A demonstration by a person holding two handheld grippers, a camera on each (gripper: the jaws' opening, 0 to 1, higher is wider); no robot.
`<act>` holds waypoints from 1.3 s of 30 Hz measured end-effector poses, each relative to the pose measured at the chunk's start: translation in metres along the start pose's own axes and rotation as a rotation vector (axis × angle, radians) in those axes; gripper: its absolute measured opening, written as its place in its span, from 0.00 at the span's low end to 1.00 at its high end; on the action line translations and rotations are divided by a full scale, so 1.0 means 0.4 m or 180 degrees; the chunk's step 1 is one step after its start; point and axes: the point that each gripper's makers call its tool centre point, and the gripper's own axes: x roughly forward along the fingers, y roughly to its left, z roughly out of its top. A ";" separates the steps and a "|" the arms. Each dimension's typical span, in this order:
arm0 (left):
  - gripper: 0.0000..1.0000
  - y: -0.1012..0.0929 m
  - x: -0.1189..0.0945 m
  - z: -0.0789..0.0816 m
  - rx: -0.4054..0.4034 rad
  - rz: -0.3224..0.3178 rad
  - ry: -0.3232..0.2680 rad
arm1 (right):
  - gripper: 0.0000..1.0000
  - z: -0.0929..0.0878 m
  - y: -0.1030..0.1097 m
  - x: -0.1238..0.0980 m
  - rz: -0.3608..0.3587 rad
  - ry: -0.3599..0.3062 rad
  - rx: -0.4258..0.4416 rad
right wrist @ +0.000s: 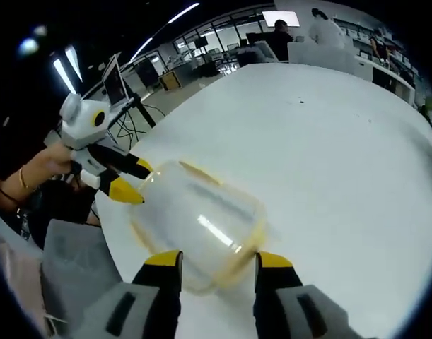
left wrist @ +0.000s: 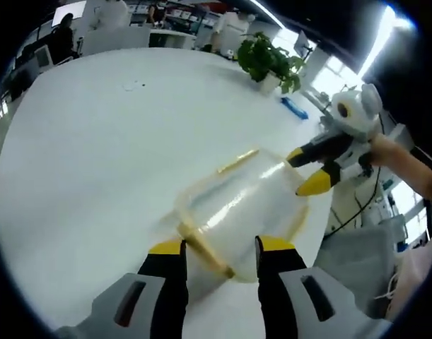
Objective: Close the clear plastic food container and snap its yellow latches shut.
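A clear plastic food container (left wrist: 240,201) with yellow latches lies near the edge of the white round table (left wrist: 95,155). My left gripper (left wrist: 221,246) is open, its yellow-tipped jaws at the container's near end, with a yellow latch (left wrist: 201,247) between them. My right gripper (left wrist: 307,169) comes in from the right, held by a hand (left wrist: 403,159), with its tips at the container's far end. In the right gripper view the same container (right wrist: 201,222) lies just ahead of my open right gripper (right wrist: 217,259). The left gripper (right wrist: 133,179) touches its far left end.
A potted plant (left wrist: 269,62) and a small blue object (left wrist: 295,108) sit at the far side of the table. The table's edge runs close beside the container, with a grey chair (left wrist: 357,261) and cables below. People and desks stand at the back.
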 end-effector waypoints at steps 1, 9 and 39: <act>0.35 0.000 0.000 0.001 -0.0014 0.0008 0.0012 | 0.38 0.001 0.000 0.001 -0.0002 0.0018 0.0007; 0.34 -0.001 0.001 0.001 -0.0012 0.0045 0.0079 | 0.36 0.001 0.002 0.009 0.0030 0.0324 0.0125; 0.33 -0.005 0.015 -0.007 -0.0134 -0.0138 -0.0003 | 0.37 0.001 0.008 0.018 -0.0036 0.0317 0.0252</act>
